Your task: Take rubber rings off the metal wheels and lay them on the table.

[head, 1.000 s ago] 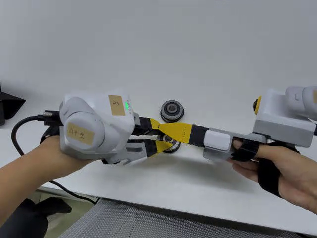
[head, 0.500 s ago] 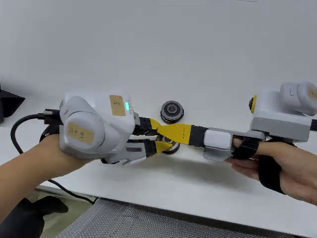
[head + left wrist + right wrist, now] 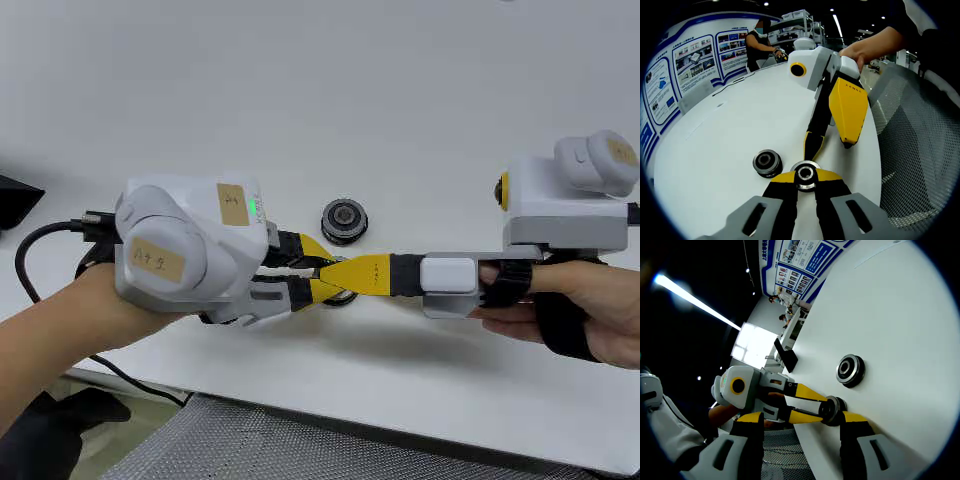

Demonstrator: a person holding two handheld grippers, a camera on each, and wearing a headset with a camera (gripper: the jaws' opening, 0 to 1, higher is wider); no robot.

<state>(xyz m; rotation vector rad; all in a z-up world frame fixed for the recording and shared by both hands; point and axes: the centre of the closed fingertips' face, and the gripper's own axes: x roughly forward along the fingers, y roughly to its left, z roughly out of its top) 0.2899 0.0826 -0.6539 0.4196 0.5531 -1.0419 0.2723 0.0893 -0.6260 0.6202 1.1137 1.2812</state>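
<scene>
Left gripper view puts the held metal wheel (image 3: 805, 176) at 6 o'clock, pinched by its rim between the yellow jaw tips of the left gripper (image 3: 825, 410), which stand narrow and clamped on it. A dark band runs round the wheel, which I take for its rubber ring, though it is too small to be sure. Whether the wheel rests on the table (image 3: 430, 150) or hangs just above it I cannot tell; it is close to the table's near edge. From 1 o'clock the right gripper (image 3: 827, 149) reaches in with its jaws spread wide. One tip is just beside the wheel's rim and the other is off to the side, gripping nothing. The second wheel (image 3: 767, 163) lies flat on the table near the held one at about 10 o'clock, at 12 o'clock in the head view, with neither tool touching it. The step in hand looks like the peel of the first ring. The next move calls for the right jaws to narrow onto the rubber alone and draw it off over the rim while the left holds firm, then to lay it on the table.
</scene>
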